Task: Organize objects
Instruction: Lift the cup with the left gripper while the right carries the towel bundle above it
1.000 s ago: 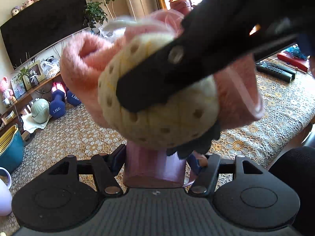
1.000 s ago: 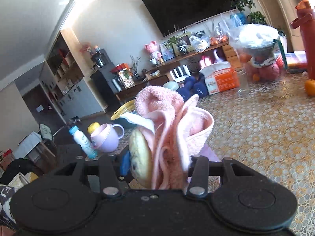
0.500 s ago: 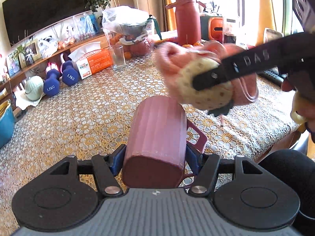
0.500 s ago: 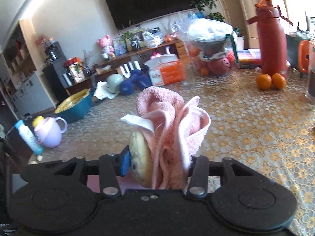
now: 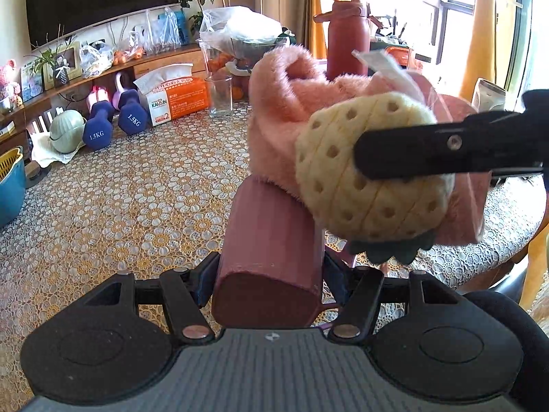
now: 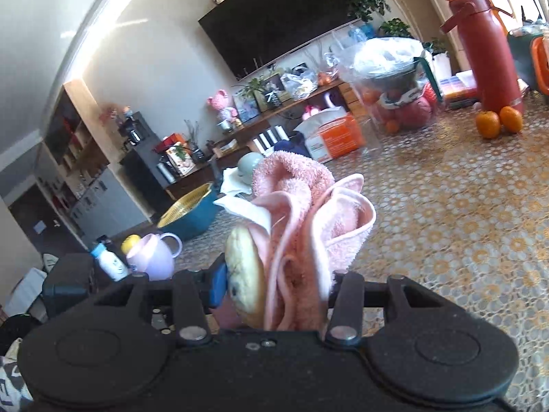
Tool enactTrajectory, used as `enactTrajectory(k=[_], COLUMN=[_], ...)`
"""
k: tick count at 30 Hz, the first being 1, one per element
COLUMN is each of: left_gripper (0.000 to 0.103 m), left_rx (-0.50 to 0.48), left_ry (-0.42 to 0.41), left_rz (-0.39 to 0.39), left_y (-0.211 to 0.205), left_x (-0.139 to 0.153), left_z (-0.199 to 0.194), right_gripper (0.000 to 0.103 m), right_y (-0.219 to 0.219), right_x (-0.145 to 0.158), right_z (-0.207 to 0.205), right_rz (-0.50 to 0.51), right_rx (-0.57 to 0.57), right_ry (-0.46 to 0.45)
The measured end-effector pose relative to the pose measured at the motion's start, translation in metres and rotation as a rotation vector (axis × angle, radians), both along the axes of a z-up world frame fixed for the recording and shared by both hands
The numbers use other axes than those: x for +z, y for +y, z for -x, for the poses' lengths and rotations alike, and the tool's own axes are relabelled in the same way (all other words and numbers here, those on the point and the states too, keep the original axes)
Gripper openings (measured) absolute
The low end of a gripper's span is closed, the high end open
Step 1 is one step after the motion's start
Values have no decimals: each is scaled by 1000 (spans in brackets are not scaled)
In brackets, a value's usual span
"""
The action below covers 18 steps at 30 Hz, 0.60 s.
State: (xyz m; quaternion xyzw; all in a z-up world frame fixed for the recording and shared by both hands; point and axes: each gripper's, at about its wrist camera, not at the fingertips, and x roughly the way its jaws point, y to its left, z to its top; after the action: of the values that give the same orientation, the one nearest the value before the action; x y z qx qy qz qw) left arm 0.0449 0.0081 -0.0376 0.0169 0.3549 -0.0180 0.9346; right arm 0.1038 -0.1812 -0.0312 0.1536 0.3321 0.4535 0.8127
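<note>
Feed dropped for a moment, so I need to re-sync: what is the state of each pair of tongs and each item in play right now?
Left tongs: shut on the mauve cup.
Mauve cup: held off the table, lying tilted, mouth facing away.
Right tongs: shut on the pink towel.
Pink towel: bunched, pineapple patch showing, held at the cup's mouth.
Glass: upright on the table.
Red flask: upright, lid closed.

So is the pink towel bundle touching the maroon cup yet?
Cannot tell. In the left wrist view the pink towel overlaps the far rim of the maroon cup, but neither contact nor a gap shows plainly.
</note>
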Motion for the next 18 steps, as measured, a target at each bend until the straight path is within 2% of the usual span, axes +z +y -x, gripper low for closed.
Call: enactTrajectory(k=[6,10,13,16,18], left_gripper=[63,63,63,63,63], left_rx=[-28,-63,-77,-99,-119], left_ry=[1,-4,-11,-35,-48], left_rz=[-31,-95,-127,-213,-274], left_y=[-4,-12,-16,-24,-29], left_x=[2,-3,-6,-8,-10], left_z=[3,4,6,7,8], right_gripper=[46,46,46,45,45], right_y=[2,4,5,3,-5], right_x=[-11,-13,-16,-18,-12], right_z=[-8,-12,-16,-19,-16], right_rz=[-3,74,175,269,220], right_rx=[-27,-57,-97,-152,-138], right_ry=[26,-17,-58,-92,-95])
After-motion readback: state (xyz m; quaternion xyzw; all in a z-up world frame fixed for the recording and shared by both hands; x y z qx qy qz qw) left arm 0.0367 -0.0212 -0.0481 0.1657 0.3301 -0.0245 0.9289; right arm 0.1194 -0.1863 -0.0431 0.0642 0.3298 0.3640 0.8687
